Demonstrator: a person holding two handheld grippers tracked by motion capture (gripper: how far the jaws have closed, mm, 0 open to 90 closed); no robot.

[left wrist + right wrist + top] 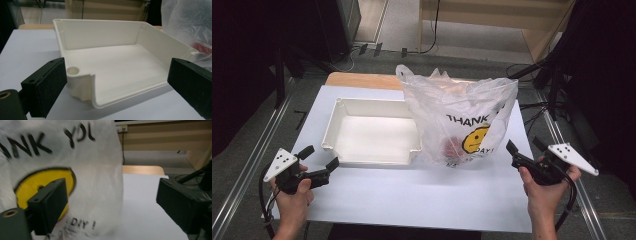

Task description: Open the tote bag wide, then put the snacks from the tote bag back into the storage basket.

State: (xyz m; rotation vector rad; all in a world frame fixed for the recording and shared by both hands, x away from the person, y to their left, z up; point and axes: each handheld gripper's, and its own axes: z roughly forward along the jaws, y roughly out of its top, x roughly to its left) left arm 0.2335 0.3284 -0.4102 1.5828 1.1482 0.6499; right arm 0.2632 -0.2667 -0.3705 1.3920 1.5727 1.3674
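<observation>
A white plastic tray (337, 127) sits empty on the white tabletop, left of centre; its low front lip (117, 98) faces my left gripper. A translucent plastic bag (457, 100) printed with "THANK YOU" and a yellow smiley stands upright to the tray's right, with something red inside at the bottom. My left gripper (318, 156) hovers open at the tray's near-left corner, and in the left gripper view its jaws frame the tray (112, 62). My right gripper (526, 145) is open beside the bag's lower right side, with the bag (95, 182) close ahead.
The white board (412, 200) lies on a wooden table (362, 80). Metal rails (247, 165) run along both sides. A wooden shelf unit (512, 20) and cables stand on the floor beyond the far edge.
</observation>
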